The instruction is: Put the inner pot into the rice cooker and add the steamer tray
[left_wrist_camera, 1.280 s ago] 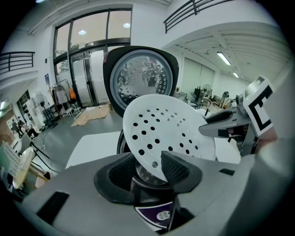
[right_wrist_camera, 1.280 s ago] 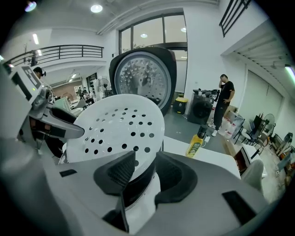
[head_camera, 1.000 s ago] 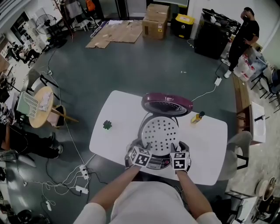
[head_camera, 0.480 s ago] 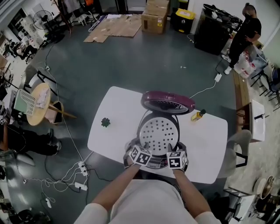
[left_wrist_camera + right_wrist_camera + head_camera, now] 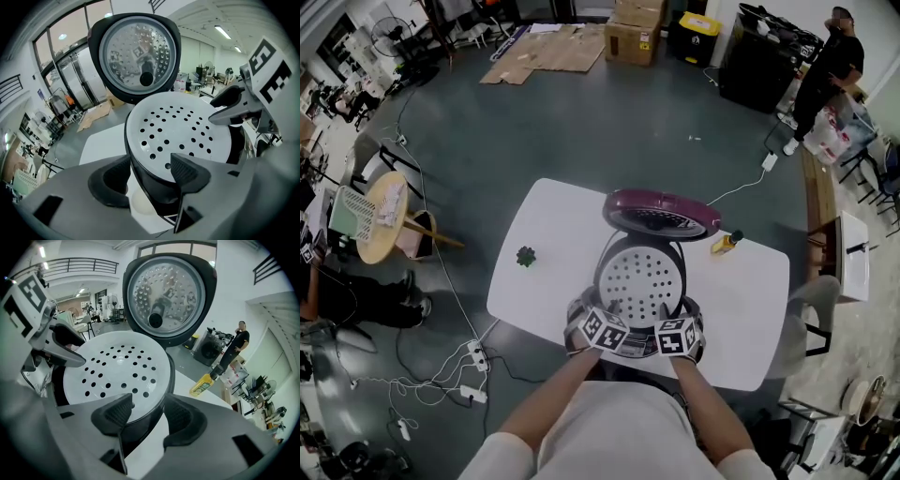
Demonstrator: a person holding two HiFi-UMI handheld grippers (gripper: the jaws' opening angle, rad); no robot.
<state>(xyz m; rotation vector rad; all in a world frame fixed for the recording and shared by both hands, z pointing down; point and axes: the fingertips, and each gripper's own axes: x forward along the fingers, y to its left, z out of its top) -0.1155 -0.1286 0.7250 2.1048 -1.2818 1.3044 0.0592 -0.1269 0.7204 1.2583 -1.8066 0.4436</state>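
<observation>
While tilted steeply down | left claw [image 5: 150, 176] opening, released, astride steamer tray [image 5: 178, 126] rim | right claw [image 5: 149, 418] opening likewise

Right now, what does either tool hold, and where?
Nothing. Left tool and right tool: jaws opening, steamer tray rim between them, not clamped.

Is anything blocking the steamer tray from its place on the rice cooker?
Nothing visible. The steamer tray already lies across the mouth of the rice cooker, lid raised behind it. The left gripper and right gripper straddle its near rim, jaws opening.
</observation>
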